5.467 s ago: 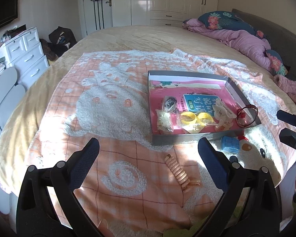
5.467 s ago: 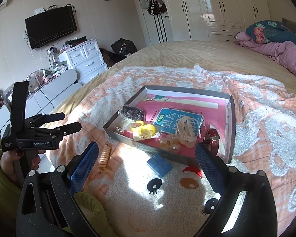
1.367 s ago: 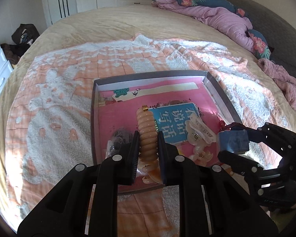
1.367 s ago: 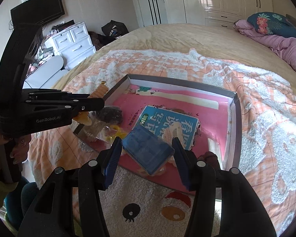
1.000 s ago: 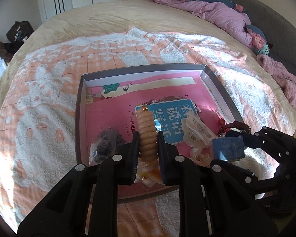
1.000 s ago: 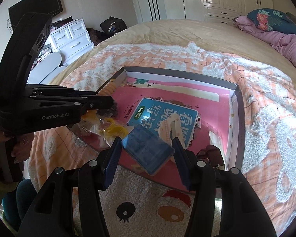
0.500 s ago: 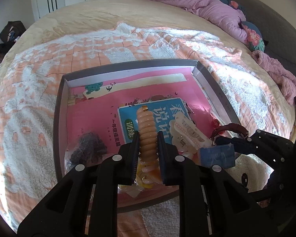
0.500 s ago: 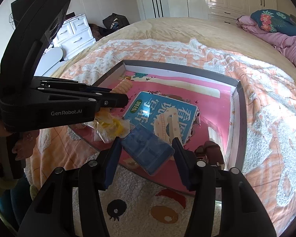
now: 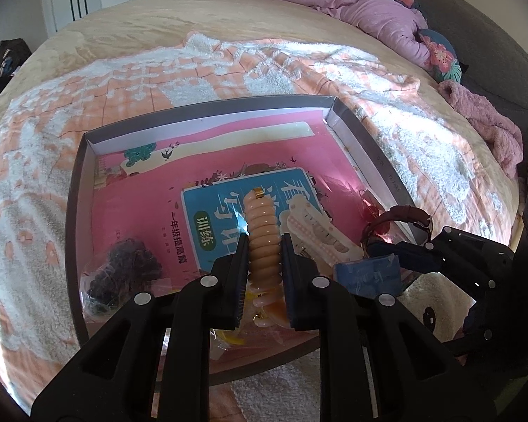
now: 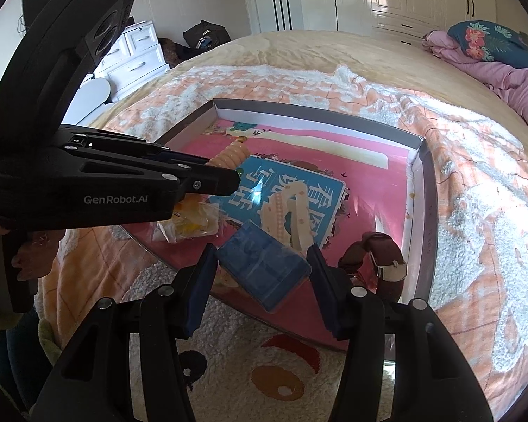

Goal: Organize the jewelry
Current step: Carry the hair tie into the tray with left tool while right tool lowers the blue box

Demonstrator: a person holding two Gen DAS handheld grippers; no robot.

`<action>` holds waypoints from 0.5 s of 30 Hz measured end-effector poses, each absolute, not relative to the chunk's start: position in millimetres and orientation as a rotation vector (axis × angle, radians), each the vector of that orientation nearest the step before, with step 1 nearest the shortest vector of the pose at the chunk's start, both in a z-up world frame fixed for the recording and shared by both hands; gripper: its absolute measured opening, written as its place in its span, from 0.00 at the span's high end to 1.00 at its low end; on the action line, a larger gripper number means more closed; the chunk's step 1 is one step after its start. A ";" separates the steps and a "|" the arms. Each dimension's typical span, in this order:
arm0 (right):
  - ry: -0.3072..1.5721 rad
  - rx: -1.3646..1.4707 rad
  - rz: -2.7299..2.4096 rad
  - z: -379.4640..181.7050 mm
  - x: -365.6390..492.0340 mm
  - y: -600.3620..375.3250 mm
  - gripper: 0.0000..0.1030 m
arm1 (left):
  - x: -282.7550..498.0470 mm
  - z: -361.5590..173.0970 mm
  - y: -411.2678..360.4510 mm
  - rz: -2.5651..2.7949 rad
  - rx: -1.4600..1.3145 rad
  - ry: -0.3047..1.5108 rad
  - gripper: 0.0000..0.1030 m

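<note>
Tongs on our left (image 9: 264, 263) clamp a peach beaded bracelet (image 9: 262, 232) above the grey tray (image 9: 75, 211). Our right tongs (image 10: 262, 274) grip a small blue box (image 10: 264, 263) over the tray's near edge.

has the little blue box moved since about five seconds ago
Yes. The blue box lay on the blanket outside the tray; now the right tongs hold it over the tray's near rim.

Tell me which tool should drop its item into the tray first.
Left, probably. The left tool holds the peach beaded bracelet well over the tray, whereas the right tool holds the blue box only at the near rim.
</note>
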State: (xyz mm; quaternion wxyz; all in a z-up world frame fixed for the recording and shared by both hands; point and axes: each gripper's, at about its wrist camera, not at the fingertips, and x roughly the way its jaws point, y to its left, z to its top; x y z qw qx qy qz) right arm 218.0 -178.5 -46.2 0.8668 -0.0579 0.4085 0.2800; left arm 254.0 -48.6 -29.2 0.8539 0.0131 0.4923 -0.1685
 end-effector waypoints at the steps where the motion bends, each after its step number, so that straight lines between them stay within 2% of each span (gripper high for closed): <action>1: 0.857 -0.124 0.586 -46.7 217.3 -178.2 0.50 | 254.2 -30.7 -49.0 -0.355 0.026 1.040 0.90; 15: 0.870 -0.104 0.580 -48.1 214.0 -182.9 0.50 | 250.2 -39.1 -50.9 -0.351 0.014 1.068 0.90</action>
